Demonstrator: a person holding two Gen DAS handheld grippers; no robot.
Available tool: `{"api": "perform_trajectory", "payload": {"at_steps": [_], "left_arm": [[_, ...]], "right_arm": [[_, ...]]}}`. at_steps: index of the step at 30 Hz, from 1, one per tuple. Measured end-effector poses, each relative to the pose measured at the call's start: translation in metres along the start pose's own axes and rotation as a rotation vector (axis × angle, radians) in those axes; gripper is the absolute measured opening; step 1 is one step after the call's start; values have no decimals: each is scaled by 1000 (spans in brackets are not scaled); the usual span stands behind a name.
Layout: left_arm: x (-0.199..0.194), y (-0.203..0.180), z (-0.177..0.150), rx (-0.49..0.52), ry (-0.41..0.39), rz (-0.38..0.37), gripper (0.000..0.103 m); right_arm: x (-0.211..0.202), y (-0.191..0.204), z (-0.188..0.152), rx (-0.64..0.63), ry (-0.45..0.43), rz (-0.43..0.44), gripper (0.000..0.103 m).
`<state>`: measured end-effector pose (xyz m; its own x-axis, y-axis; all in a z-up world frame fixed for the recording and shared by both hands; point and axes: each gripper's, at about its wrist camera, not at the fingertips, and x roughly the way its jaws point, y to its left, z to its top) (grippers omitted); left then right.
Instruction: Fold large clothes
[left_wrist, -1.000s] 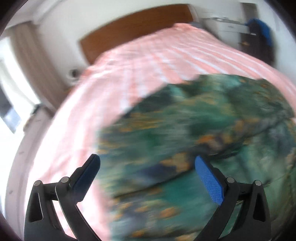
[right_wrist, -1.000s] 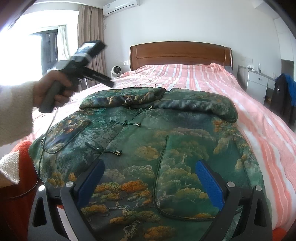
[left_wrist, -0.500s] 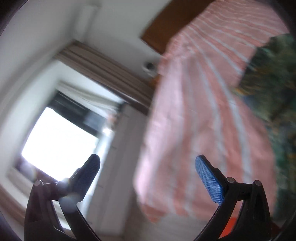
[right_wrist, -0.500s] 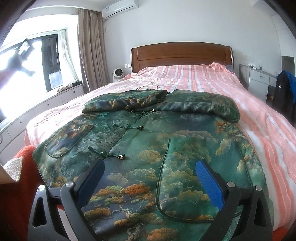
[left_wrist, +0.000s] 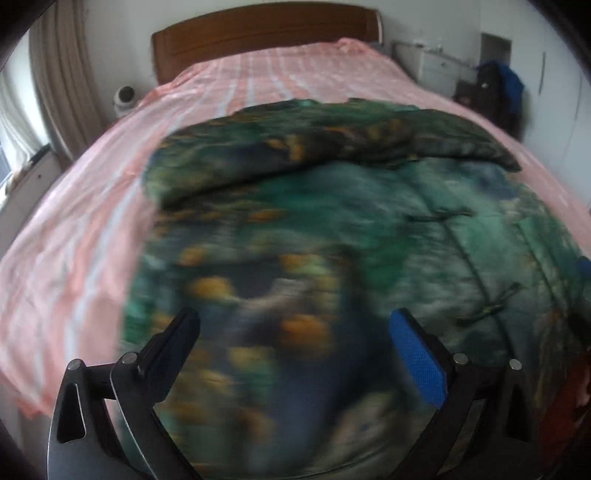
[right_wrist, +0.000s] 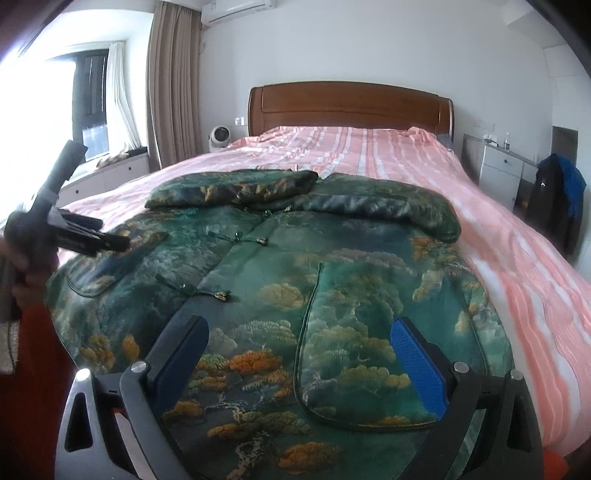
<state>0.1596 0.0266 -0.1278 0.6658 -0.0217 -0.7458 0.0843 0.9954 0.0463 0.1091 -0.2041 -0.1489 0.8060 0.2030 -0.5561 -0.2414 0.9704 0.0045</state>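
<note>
Swinging back from the window, the left tongs (left_wrist: 291, 354) again face the green jacket (right_wrist: 295, 295), spread at the bed's (right_wrist: 517, 258) foot edge, sleeves folded. Both left and right tongs (right_wrist: 299, 362) gape wide, empty; body unfolded.

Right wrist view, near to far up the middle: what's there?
right gripper open → green patterned jacket lying flat → its folded sleeves → pink striped bedspread → wooden headboard → white wall.
</note>
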Motion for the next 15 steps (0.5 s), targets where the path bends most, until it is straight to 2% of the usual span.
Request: {"api": "perform_trajectory", "payload": {"at_steps": [2, 6, 11, 15], "left_arm": [[-1, -12, -9, 11, -26, -6, 102], [-17, 2, -19, 3, -36, 1, 102], [-18, 32, -21, -129, -46, 17, 102], [-19, 39, -20, -171, -54, 18, 102]], "right_arm": [[4, 3, -1, -11, 13, -1, 98], [12, 11, -2, -31, 34, 12, 98], [16, 20, -4, -64, 43, 31, 98], [13, 22, -4, -73, 34, 30, 98]]}}
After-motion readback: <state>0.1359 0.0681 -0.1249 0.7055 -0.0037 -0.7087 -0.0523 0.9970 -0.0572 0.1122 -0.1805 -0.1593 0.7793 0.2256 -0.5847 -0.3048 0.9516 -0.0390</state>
